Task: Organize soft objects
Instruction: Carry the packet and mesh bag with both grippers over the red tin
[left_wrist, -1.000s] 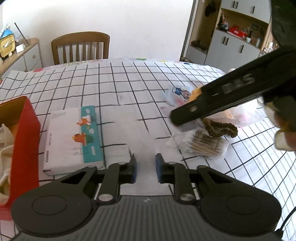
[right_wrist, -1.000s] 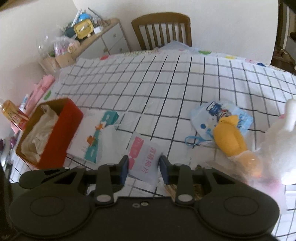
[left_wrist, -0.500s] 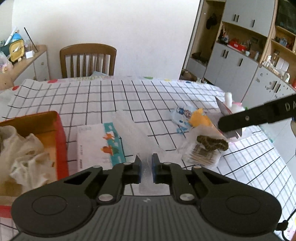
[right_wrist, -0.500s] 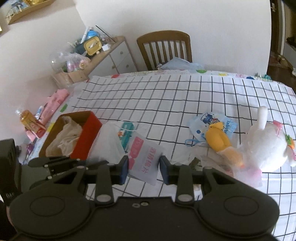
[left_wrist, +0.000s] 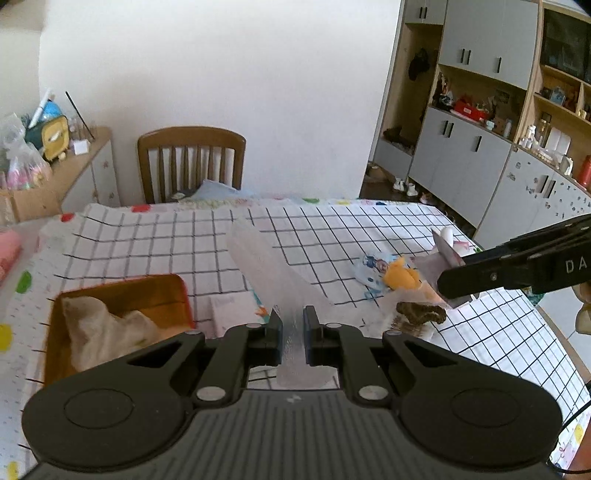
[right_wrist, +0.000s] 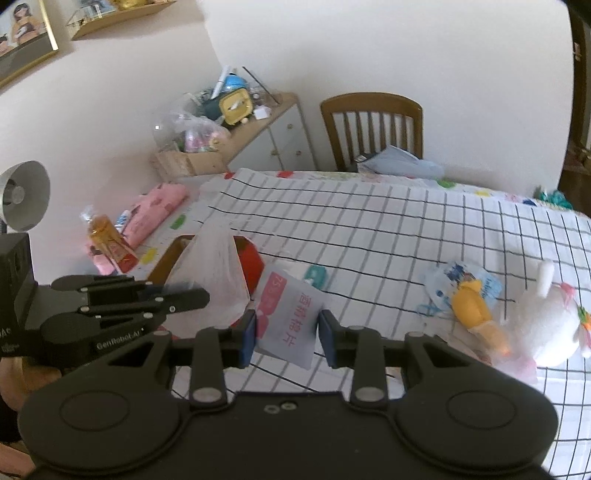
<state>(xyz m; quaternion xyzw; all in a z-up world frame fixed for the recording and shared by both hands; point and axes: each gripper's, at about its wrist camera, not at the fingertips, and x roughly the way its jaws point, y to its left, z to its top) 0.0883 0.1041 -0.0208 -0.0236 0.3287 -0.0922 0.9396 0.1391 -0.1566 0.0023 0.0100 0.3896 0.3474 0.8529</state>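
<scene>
My left gripper (left_wrist: 293, 332) is shut on a thin translucent plastic bag (left_wrist: 262, 258), which hangs lifted above the checked table (left_wrist: 155, 240). From the right wrist view the bag (right_wrist: 218, 273) billows beside that gripper (right_wrist: 201, 295). My right gripper (right_wrist: 288, 338) is shut on a grey packet with a pink label (right_wrist: 290, 314), also held off the table; in the left wrist view it comes in from the right (left_wrist: 452, 286). A yellow plush duck (right_wrist: 469, 306) and a white plush rabbit (right_wrist: 554, 328) lie to the right.
An orange box (left_wrist: 122, 291) holding cream cloth stands at the left, with a tissue pack (left_wrist: 236, 310) next to it. A blue printed pouch (right_wrist: 458, 275) and a brown braided item (left_wrist: 421, 314) lie near the duck. A wooden chair (left_wrist: 192, 162) stands behind the table.
Both grippers have risen from the table, carrying the bag and the packet up. The left jaws have closed fully on the bag film.
</scene>
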